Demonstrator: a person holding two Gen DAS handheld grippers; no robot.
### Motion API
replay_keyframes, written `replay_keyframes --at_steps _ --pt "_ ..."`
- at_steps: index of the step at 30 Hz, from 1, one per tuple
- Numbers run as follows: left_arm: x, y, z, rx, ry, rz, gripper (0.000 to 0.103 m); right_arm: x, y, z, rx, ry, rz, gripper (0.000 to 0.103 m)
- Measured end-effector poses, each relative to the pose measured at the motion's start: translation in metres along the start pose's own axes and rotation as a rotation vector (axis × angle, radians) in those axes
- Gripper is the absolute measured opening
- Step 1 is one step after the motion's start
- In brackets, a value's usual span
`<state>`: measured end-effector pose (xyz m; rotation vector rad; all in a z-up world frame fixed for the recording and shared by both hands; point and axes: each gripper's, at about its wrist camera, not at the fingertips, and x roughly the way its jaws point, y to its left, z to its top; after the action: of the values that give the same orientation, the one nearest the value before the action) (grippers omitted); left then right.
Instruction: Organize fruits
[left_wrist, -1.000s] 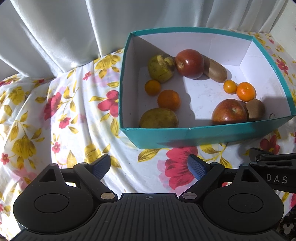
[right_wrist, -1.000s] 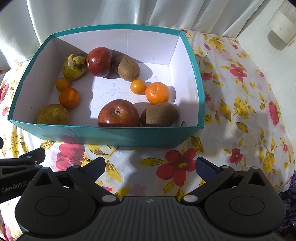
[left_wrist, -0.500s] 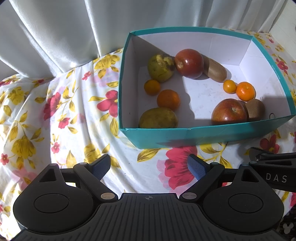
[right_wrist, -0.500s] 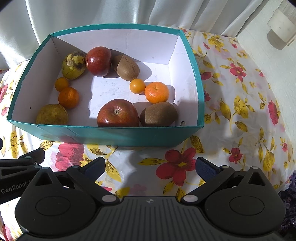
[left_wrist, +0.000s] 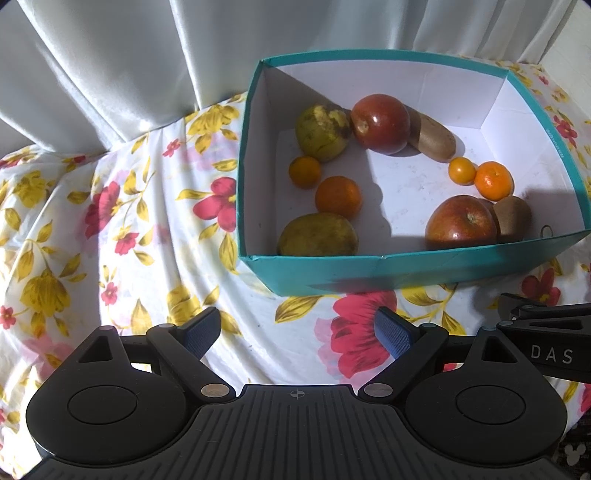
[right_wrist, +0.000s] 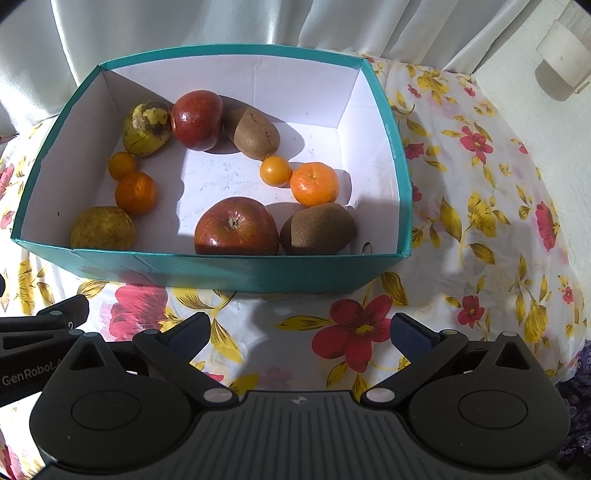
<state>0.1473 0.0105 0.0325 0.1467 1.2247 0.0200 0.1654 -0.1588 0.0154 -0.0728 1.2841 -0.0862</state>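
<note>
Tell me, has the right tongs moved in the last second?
Barely: the right tongs crept slightly rightward, since the teal box sits a touch further left in its view.

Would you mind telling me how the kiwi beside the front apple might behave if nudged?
The kiwi looks oval, so it would probably roll sideways. It touches the apple, which likely blocks rolling left. Its fuzzy skin probably grips well.

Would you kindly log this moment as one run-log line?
left gripper: open, empty | right gripper: open, empty | both short of teal box | ten fruits inside | floral cloth underneath
</note>
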Motion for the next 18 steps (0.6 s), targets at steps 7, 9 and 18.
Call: replay_keyframes --at_steps 7,9,18 --pt "0.0012 0.0008 0.0002 -0.001 0.002 -0.001 0.094 0.0008 0.0013 0.0009 -0.005 0.0 -0.005 0.103" --pt "0.0016 0.0007 0.0002 -0.001 0.002 -0.001 0.094 0.0007 0.0013 0.0008 -0.005 0.0 -0.005 0.103" --pt "0.0034 0.0013 -0.0001 -0.003 0.0 0.004 0.094 0.0013 0.0015 0.0011 -0.007 -0.005 -0.001 0.103"
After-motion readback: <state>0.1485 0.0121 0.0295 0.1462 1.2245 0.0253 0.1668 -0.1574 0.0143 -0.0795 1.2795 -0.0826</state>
